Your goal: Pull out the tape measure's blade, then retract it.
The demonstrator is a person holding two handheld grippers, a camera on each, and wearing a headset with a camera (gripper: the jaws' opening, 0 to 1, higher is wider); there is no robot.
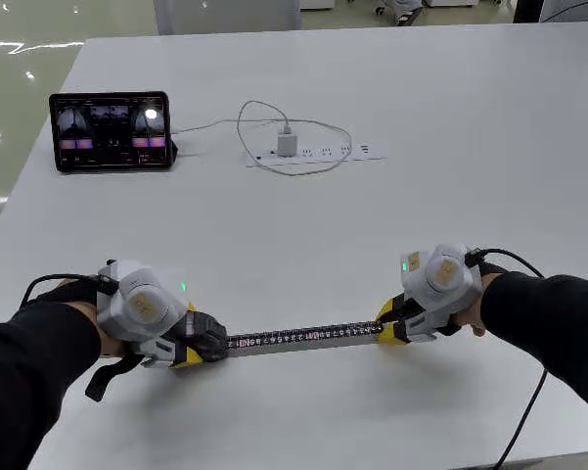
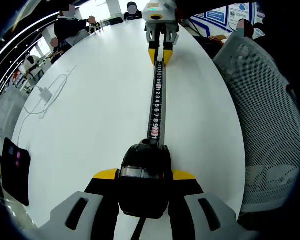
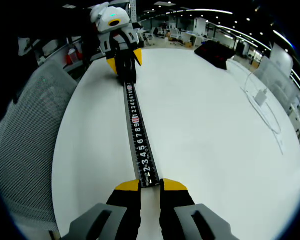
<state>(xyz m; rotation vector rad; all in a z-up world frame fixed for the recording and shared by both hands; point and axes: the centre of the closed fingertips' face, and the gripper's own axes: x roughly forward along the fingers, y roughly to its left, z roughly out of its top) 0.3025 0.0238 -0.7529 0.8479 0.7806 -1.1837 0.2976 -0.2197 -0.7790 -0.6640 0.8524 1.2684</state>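
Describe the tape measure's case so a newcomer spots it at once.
On the white table, near its front edge, a numbered blade runs left from the right hand-held gripper. The case is the black block the blade enters, clamped in the yellow-tipped left hand-held gripper.

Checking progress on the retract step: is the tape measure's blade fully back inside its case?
No, the blade stretches from the case in the left tongs to the right tongs.

Two tools: left tool (image 1: 198, 345), right tool (image 1: 386, 329), one at each end of tape measure (image 2: 145, 187). One tape measure, one blade (image 1: 303, 337). Beyond tape measure: one tablet (image 1: 111, 131), one power strip (image 1: 323, 154), one white charger (image 1: 287, 145), one looped cable (image 1: 246, 127). One worktop (image 1: 440, 117). One mesh chair (image 2: 269, 115), near side of tape measure.
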